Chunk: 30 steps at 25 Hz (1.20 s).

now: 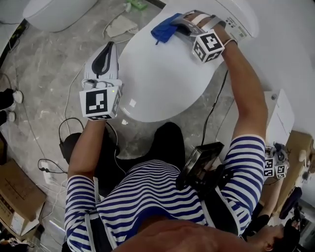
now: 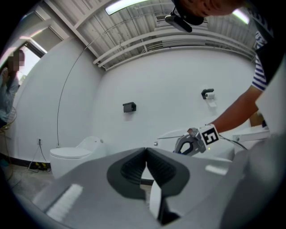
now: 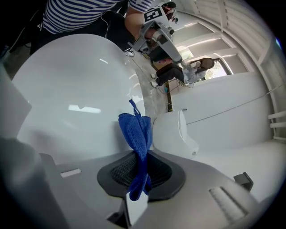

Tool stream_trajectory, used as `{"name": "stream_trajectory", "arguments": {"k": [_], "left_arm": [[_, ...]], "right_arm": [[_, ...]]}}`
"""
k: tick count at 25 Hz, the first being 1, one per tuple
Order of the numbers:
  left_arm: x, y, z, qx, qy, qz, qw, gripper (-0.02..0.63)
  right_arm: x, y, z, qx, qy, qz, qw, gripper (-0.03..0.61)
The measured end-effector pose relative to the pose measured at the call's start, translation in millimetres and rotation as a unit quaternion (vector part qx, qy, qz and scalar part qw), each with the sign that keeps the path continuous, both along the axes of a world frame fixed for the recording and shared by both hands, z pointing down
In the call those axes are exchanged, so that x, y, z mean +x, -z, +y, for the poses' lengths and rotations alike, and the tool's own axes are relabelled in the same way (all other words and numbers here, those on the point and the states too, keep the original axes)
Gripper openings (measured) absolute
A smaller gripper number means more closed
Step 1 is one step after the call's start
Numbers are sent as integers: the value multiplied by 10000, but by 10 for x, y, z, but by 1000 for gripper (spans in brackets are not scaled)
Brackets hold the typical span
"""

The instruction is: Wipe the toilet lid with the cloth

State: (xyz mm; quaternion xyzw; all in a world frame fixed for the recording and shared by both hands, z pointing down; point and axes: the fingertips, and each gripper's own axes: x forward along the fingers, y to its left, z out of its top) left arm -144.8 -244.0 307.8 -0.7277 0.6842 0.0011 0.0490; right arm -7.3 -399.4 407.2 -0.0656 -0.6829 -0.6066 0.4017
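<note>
The white toilet lid (image 1: 167, 78) is closed and fills the middle of the head view. My right gripper (image 1: 181, 22) reaches over its far end, shut on a bunched blue cloth (image 1: 165, 29) that rests against the lid. In the right gripper view the cloth (image 3: 136, 132) hangs pinched between the dark pads (image 3: 120, 172), with the glossy lid (image 3: 76, 89) behind it. My left gripper (image 1: 104, 55) is held off the lid's left edge over the floor, jaws together and nothing in them. The left gripper view shows its pads (image 2: 129, 167) meeting and the right gripper (image 2: 193, 142) beyond.
A second white toilet (image 1: 54, 12) stands at the far left, also seen as a toilet (image 2: 73, 154) from the left gripper. Cables (image 1: 69, 130) and a pale rag (image 1: 120, 24) lie on the grey marble floor. A cardboard box (image 1: 15, 197) sits near left, a white unit (image 1: 280, 115) on the right.
</note>
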Motion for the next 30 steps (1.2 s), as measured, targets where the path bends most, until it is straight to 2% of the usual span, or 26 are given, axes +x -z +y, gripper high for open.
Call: {"name": "stream_trajectory", "arguments": {"k": [7,15,23,30], "left_arm": [[-160,-114,-108,-123,59,7,9999,3],[-195,-187,-164,-215,104,18,9997,3],[-105,-191,-176,-209,25,-16,9998,3],[17,-152,-194,-140,-65,-18,9999,3]], "right_arm": [[-282,-141,-266,-89,21,-24,10000,49],[-289,-294,-381,-238,-22,138,9996,49],[-48,-304,-438,-252,-249,192,9992,49],[424,-347,-358,-310,-520,217,9979,49]]}}
